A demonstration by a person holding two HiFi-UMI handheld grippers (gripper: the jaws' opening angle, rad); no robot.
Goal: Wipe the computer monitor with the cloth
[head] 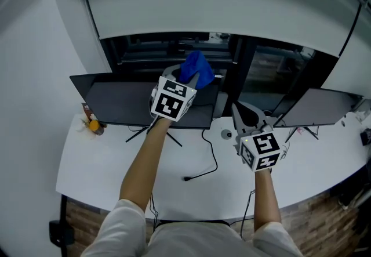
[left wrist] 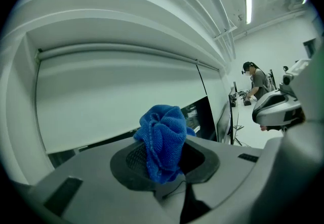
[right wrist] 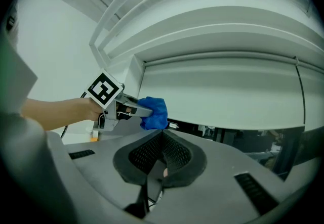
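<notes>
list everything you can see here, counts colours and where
cloth: one, blue, bunched in the left gripper above the left monitor
monitors: two, dark, upright along the desk's back; the second at right
desk: one, white
cable: one, black, on the desk centre
small object: one, orange, desk's left end
roller blind: one, white, behind the monitors
person: one, far background
left gripper: shut on cloth
right gripper: shut, empty
</notes>
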